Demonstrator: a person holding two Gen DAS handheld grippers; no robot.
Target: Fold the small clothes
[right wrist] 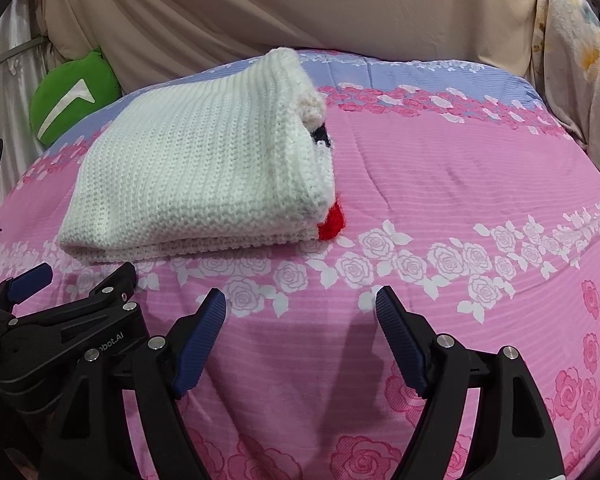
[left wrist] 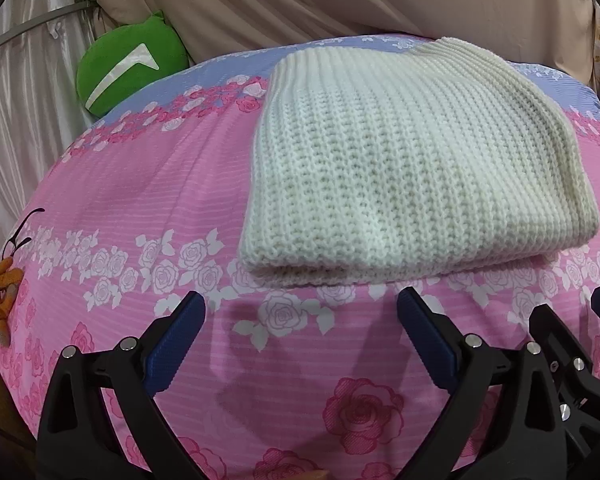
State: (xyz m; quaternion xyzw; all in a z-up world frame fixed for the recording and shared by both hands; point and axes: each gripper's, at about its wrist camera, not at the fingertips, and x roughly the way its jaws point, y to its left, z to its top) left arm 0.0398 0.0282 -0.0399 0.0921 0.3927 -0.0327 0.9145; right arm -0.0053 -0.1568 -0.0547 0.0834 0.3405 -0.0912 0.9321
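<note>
Judging the fold about done, you hold both tongs, left gripper (left wrist: 300,320) and right gripper (right wrist: 300,316), wide and empty just short of the folded cream ribbed-knit garment (left wrist: 400,168), so next only square its edges.

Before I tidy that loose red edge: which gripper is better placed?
Probably right: the red bit shows only in the right view, nearer the open right gripper than the left gripper.

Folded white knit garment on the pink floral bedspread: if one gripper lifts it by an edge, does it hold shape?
Probably not. The folded white knit garment looks soft and chunky-ribbed, so it would likely droop. Its layers lie loose at the side by the red patch, so they may unfold. The pink floral bedspread may drag if pushed.
</note>
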